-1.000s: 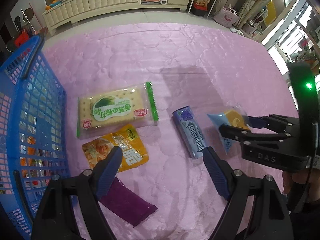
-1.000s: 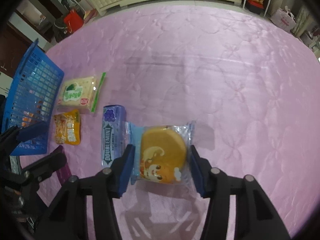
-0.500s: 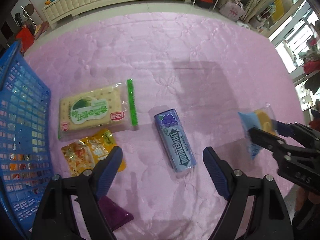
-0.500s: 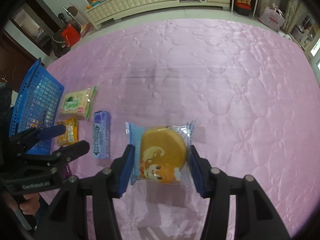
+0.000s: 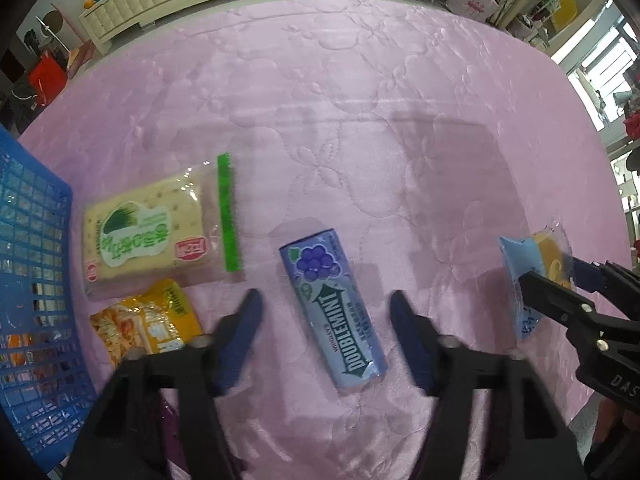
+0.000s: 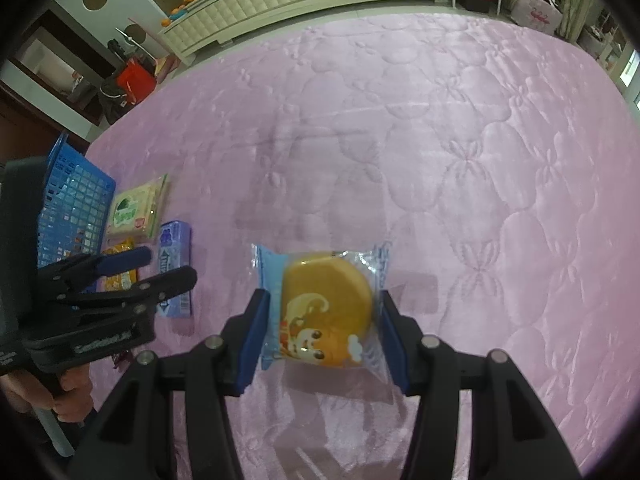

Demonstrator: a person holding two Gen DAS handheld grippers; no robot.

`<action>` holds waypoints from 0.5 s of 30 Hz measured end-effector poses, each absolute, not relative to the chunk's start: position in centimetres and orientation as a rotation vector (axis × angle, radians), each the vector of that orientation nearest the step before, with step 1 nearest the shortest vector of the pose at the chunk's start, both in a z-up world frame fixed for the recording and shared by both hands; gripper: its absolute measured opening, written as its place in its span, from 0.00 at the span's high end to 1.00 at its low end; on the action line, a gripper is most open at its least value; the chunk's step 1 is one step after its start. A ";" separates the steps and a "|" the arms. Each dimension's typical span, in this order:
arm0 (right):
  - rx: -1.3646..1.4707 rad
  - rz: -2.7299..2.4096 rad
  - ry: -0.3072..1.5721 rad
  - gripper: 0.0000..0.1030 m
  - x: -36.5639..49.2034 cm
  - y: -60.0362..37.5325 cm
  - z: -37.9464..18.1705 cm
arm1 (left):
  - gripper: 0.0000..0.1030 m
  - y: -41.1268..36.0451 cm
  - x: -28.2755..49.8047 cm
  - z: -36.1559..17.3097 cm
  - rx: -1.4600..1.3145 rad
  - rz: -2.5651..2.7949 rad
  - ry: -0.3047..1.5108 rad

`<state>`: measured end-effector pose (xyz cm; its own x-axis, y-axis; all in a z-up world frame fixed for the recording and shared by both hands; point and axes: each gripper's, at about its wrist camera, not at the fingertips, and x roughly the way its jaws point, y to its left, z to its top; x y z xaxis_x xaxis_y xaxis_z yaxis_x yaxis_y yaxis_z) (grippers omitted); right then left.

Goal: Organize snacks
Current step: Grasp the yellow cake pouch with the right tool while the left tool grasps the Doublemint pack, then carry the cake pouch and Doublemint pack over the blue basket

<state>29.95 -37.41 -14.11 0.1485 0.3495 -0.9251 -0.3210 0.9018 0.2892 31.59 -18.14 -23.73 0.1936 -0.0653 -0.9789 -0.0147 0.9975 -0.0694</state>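
Two grippers: your right gripper (image 6: 322, 316) squeezes the cake packet (image 6: 325, 312); your left gripper (image 5: 326, 334) hangs wide apart over the gum pack (image 5: 334, 316).

Glossy clear plastic wraps the cake packet (image 6: 326, 312) (shiny, crinkled), above a satiny quilted pink bedspread (image 6: 460, 128).

Gum pack (image 5: 333, 312) right of crackers (image 5: 148, 236)

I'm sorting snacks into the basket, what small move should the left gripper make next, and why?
Probably lower the left gripper onto the gum pack: it is open with the pack lying between its fingers, while the right gripper already holds the cake.
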 end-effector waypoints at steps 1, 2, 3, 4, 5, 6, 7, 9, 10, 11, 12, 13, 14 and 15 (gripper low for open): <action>0.024 0.483 1.337 0.44 29.9 -37.4 -14.1 | 0.55 -18.6 31.6 -24.0 -0.048 -0.034 1.387; 0.025 0.482 1.336 0.44 29.9 -37.5 -14.0 | 0.63 -19.2 31.5 -23.9 -0.027 -0.043 1.377; 0.027 0.480 1.336 0.44 29.8 -37.5 -14.0 | 0.67 -19.5 31.5 -23.9 -0.022 -0.050 1.377; 0.029 0.479 1.337 0.44 29.7 -37.6 -13.9 | 0.68 -19.8 31.3 -23.9 -0.019 -0.055 1.377; 0.031 0.478 1.336 0.44 29.6 -37.7 -13.7 | 0.70 -20.0 30.9 -23.9 -0.023 -0.060 1.375; 0.031 0.476 1.335 0.44 29.6 -37.6 -13.6 | 0.71 -20.0 30.7 -23.9 -0.030 -0.070 1.373; 0.029 0.474 1.334 0.44 29.5 -37.6 -13.4 | 0.72 -20.0 30.4 -23.8 -0.039 -0.079 1.369; 0.022 0.473 1.328 0.44 29.2 -37.4 -12.9 | 0.72 -19.7 29.8 -23.3 -0.045 -0.087 1.356; 0.019 0.471 1.324 0.44 28.9 -37.2 -12.5 | 0.72 -19.4 29.0 -22.8 -0.041 -0.085 1.346; 0.018 0.471 1.321 0.44 28.7 -37.0 -12.2 | 0.72 -19.2 28.6 -22.3 -0.039 -0.085 1.333; 0.017 0.473 1.319 0.44 28.5 -36.7 -11.9 | 0.72 -19.1 28.3 -21.8 -0.043 -0.090 1.326; 0.014 0.476 1.318 0.44 28.3 -36.5 -11.6 | 0.72 -18.9 27.8 -21.1 -0.046 -0.097 1.314; 0.011 0.480 1.313 0.44 28.0 -36.2 -11.1 | 0.72 -18.6 27.3 -20.3 -0.045 -0.097 1.299; 0.008 0.481 1.308 0.44 27.8 -35.9 -10.7 | 0.72 -18.4 27.1 -19.7 -0.044 -0.098 1.287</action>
<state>27.79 -35.91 -10.65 0.1762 0.3441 -0.9223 -0.3358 0.9017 0.2723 27.09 -18.40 -19.66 0.2766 -0.0978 -0.9560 0.0488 0.9950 -0.0877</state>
